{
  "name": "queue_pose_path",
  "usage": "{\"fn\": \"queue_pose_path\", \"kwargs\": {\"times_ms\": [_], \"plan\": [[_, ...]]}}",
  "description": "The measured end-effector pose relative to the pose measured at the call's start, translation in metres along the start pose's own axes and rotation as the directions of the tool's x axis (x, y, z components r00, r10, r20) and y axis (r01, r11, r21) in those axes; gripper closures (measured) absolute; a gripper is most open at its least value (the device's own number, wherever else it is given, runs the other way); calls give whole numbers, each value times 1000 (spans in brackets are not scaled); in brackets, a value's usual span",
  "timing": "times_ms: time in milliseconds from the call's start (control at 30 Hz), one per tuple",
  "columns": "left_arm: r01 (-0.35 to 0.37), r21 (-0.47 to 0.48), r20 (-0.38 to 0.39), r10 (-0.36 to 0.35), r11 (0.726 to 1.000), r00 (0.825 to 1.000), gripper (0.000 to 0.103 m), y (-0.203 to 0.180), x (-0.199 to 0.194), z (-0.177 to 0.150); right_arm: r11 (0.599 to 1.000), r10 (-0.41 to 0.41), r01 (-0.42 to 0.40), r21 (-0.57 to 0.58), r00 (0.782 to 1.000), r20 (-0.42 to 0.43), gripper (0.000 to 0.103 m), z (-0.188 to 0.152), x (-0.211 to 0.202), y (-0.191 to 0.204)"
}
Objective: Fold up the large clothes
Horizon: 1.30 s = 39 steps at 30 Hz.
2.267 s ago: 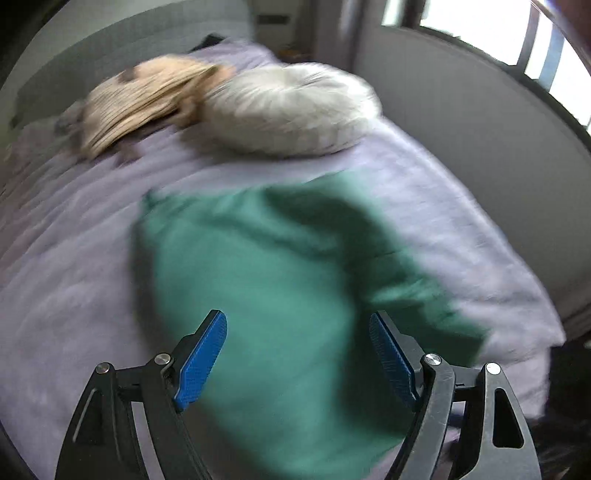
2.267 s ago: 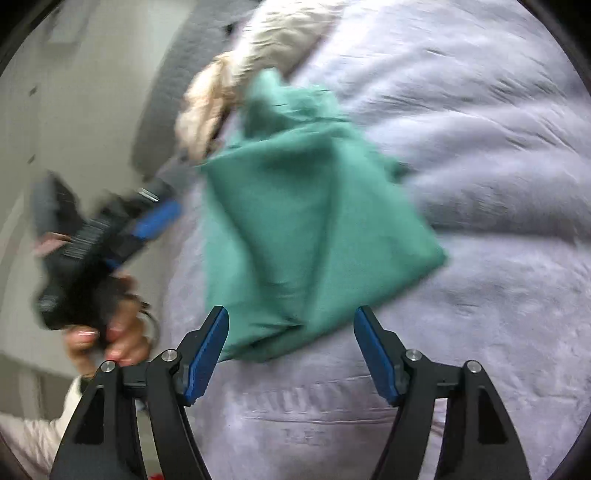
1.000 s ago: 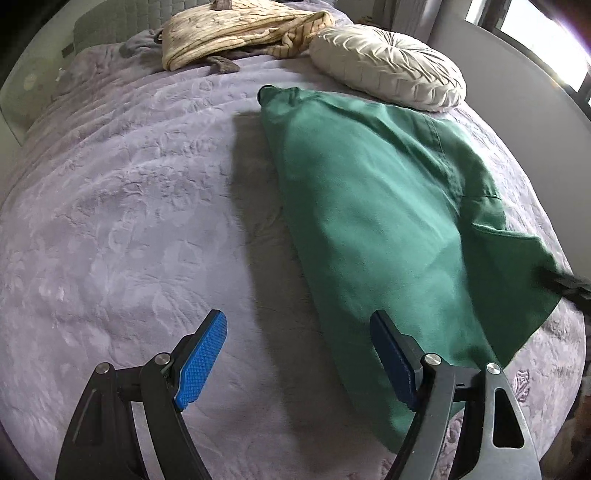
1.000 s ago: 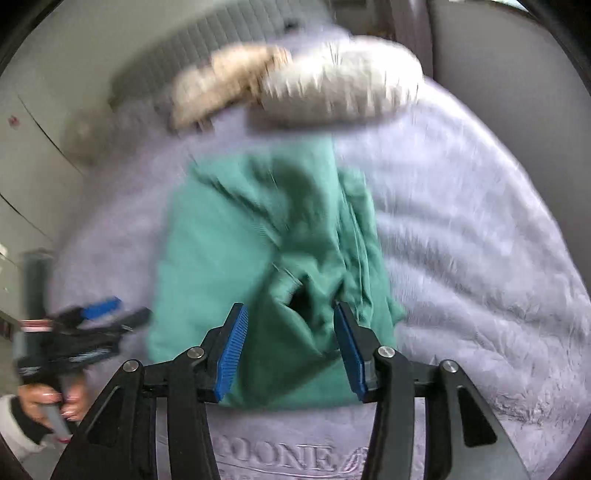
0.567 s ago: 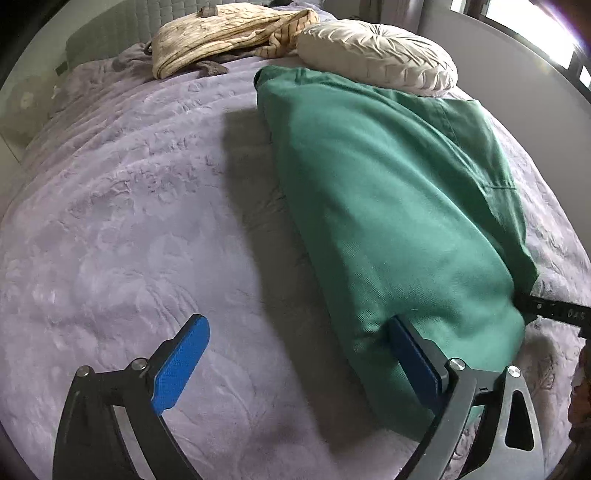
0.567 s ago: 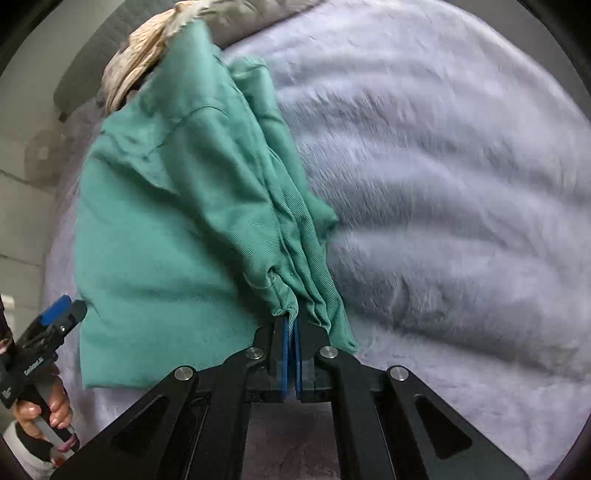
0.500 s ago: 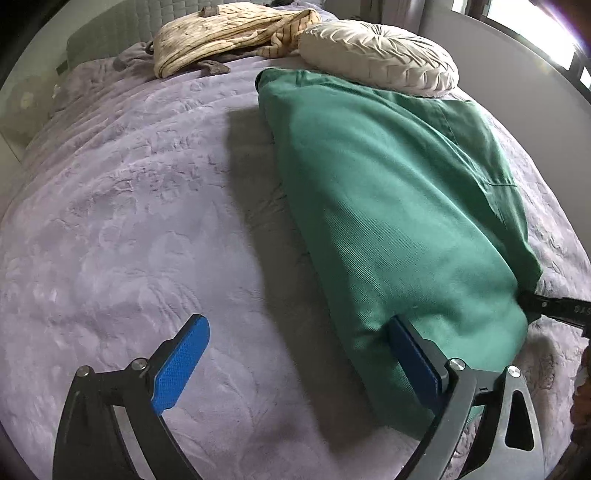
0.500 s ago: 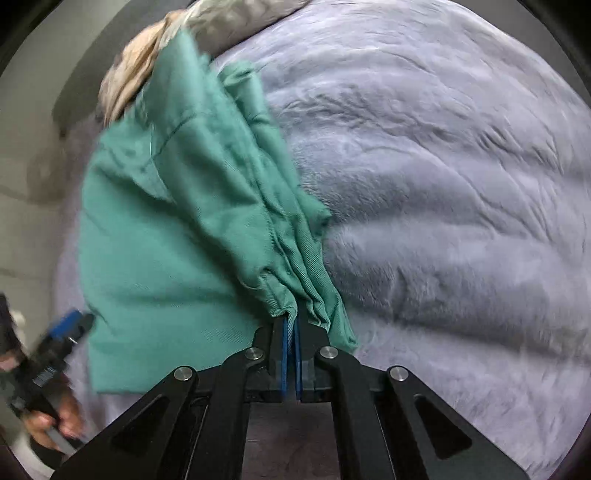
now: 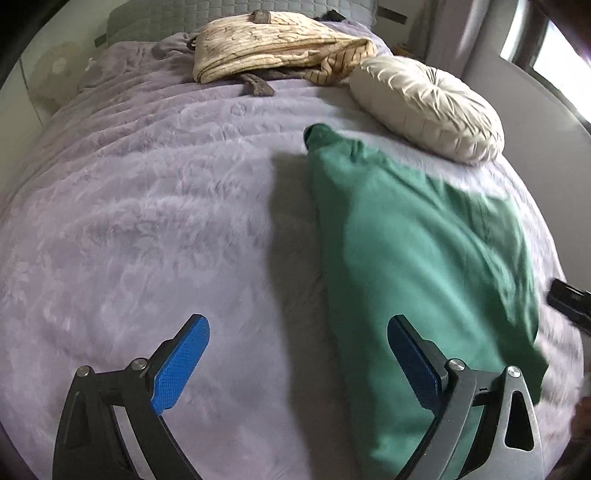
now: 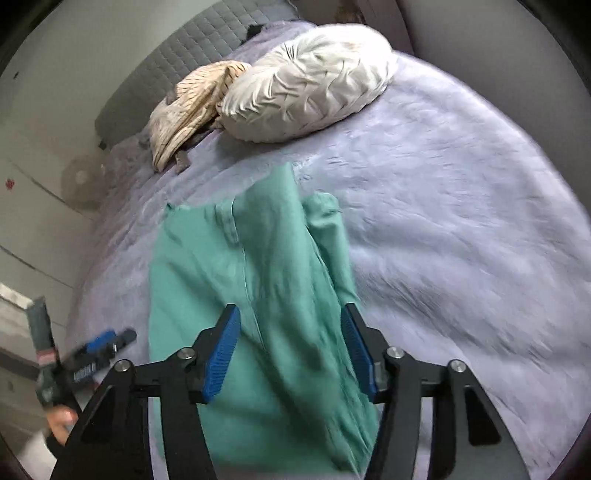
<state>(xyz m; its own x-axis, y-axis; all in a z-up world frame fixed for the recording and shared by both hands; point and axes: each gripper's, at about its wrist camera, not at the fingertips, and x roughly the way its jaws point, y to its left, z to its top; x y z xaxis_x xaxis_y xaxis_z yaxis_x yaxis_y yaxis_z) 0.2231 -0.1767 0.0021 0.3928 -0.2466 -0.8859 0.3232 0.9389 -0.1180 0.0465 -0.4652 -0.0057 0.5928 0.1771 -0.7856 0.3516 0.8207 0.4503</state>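
Observation:
A large green garment (image 9: 417, 251) lies folded lengthwise on the lilac bedspread (image 9: 147, 221), running from near the pillow toward me. My left gripper (image 9: 295, 354) is open and empty, its right finger over the garment's near left edge. In the right wrist view the green garment (image 10: 258, 295) lies below my right gripper (image 10: 291, 350), which is open, its blue pads either side of a raised fold. The left gripper (image 10: 99, 347) shows blurred at the lower left there.
A round pleated cream pillow (image 9: 428, 107) lies beyond the garment. A beige striped knit garment (image 9: 273, 44) is heaped near the grey quilted headboard (image 9: 236, 7). A grey wall (image 9: 546, 122) borders the bed's right side.
My right gripper, shut on the garment's edge half a second ago, has opened and let it go. The garment has dropped flatter on the bed. Both grippers have shifted, with motion blur.

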Motion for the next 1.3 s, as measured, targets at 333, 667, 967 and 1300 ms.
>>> {"fn": "queue_pose_path", "kwargs": {"times_ms": [333, 667, 967, 1300], "plan": [[8, 1, -42, -8, 1000, 999, 5, -18, 28, -1, 991, -46, 63, 114, 989, -142, 98, 32, 87, -34], [-14, 57, -73, 19, 998, 997, 5, -20, 24, 0, 984, 76, -55, 171, 990, -120, 93, 26, 54, -42], [-36, 50, -97, 41, 998, 994, 5, -22, 21, -1, 985, 75, -51, 165, 987, -140, 35, 10, 36, -58], [-64, 90, -88, 72, 994, 993, 0, -30, 16, -4, 982, 112, -85, 168, 981, -160, 23, 3, 32, -70]]}}
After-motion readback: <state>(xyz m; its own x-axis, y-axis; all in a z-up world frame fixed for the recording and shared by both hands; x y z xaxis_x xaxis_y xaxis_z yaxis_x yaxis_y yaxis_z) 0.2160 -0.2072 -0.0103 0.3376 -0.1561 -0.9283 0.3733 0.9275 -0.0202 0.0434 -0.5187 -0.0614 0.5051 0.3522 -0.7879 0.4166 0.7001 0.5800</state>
